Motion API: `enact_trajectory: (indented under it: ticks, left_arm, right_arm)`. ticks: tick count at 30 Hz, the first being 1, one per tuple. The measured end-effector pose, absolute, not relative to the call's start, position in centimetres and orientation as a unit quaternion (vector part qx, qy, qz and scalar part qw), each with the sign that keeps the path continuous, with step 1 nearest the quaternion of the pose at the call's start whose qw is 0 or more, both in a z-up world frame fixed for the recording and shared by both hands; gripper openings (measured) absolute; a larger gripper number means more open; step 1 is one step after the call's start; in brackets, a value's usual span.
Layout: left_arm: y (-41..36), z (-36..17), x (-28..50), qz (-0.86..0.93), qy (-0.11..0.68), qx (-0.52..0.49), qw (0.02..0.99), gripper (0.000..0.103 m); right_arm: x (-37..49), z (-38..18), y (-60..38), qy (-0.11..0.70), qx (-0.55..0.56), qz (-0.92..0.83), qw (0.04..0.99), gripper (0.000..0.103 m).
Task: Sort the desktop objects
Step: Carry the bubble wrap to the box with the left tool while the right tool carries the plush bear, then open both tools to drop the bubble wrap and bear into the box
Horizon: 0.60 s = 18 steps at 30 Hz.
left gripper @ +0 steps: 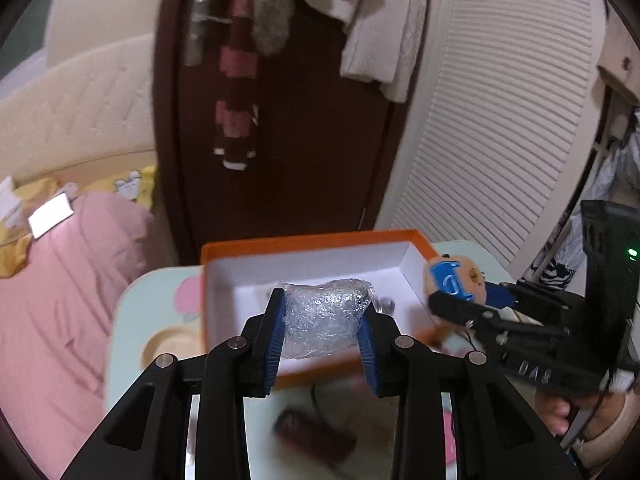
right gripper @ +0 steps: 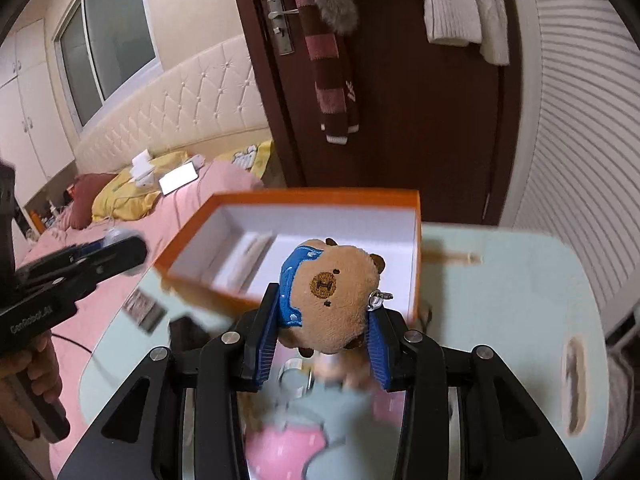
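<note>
Left claw (left gripper: 323, 326) angled downward, clamped on a silvery foil bundle (left gripper: 326, 314) above the orange box (left gripper: 308, 242) on the pale surface (left gripper: 160, 304). Right claw (right gripper: 326, 330) likewise tilted down, gripping a brown plush toy (right gripper: 334, 300) just over the box's near edge. Hand (right gripper: 24, 376) around the left handle.

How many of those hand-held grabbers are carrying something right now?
2. The left gripper clamps a plastic-wrapped bundle over the orange box; the right gripper clamps a plush toy near that box.
</note>
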<state>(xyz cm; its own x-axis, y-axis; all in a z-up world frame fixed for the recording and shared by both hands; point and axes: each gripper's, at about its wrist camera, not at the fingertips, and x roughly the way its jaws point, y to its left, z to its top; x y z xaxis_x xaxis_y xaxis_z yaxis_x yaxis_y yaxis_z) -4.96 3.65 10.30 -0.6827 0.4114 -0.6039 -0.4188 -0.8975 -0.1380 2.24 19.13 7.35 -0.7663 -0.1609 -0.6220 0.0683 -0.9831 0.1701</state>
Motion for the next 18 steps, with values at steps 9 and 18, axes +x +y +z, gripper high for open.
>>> enact_trajectory:
  ticks: [9,18]
  left_arm:
    - [6.5,6.9,-11.1,0.901,0.011,-0.382,0.204,0.034]
    - [4.3,7.1,-10.4,0.911,-0.022,-0.367,0.187,0.067]
  right_arm:
    - [-4.4,5.5,18.7,-0.062,0.369,-0.926,0.059,0.042]
    - [-5.2,4.9,19.7,-0.077,0.366,-0.926,0.058,0.049]
